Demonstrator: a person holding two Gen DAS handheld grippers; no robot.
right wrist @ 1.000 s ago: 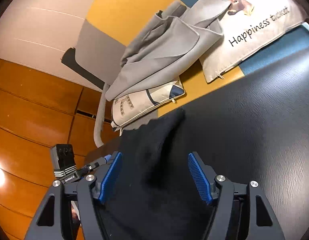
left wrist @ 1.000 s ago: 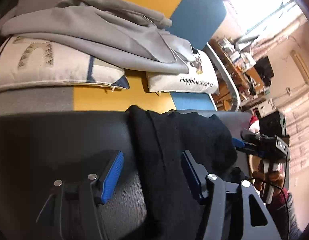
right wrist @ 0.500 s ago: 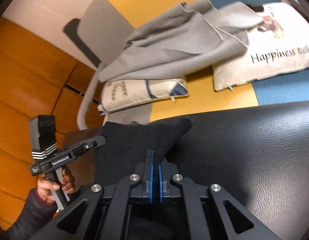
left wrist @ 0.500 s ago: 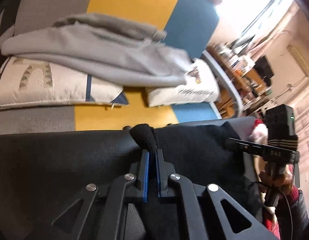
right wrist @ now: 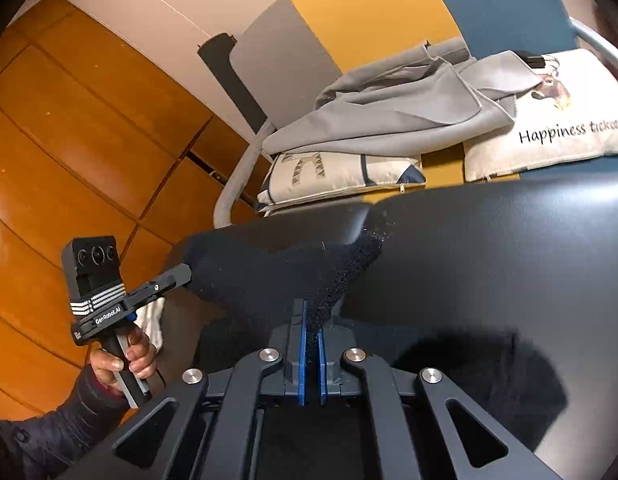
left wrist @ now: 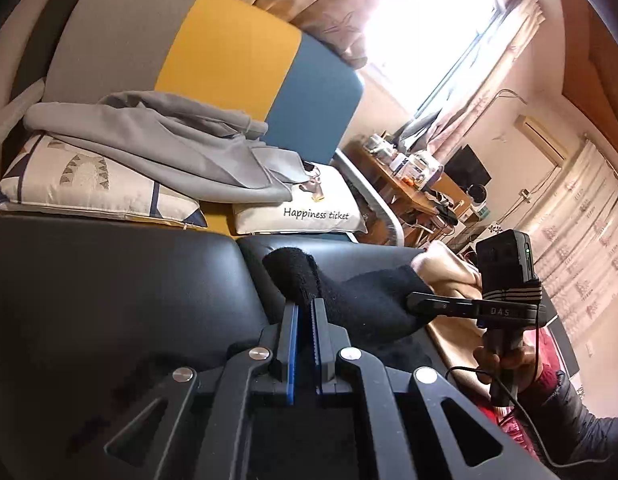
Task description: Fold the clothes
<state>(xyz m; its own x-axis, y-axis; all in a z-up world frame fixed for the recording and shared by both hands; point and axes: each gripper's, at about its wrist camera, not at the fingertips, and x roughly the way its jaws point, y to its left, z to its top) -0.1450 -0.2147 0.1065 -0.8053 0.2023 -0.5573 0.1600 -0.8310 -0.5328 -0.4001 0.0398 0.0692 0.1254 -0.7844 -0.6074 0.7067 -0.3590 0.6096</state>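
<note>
Left wrist view: the left gripper (left wrist: 303, 312) is clamped on a rolled edge of a black knit garment (left wrist: 361, 292), its blue pads pressed tight against the fabric. The garment is lifted off the black leather surface (left wrist: 109, 280) and stretches across to the right gripper (left wrist: 419, 300), whose dark fingers bite into its far end. A hand (left wrist: 505, 364) in a dark padded sleeve holds that gripper's handle.

Right wrist view: the right gripper (right wrist: 311, 320) is likewise clenched on the black knit garment (right wrist: 277, 276), a fuzzy fold standing up out of its blue pads. The fabric hangs taut between the two tools above the black leather surface (right wrist: 509, 260), and the left gripper (right wrist: 185, 272) pinches its other end, held by a hand (right wrist: 129, 356).

Behind the leather surface, a grey garment (left wrist: 157, 148) lies draped over two cushions: a patterned one (left wrist: 89, 184) and a white one lettered "Happiness ticket" (left wrist: 309, 208). A grey, yellow and blue backrest (left wrist: 213, 52) rises behind them.
</note>
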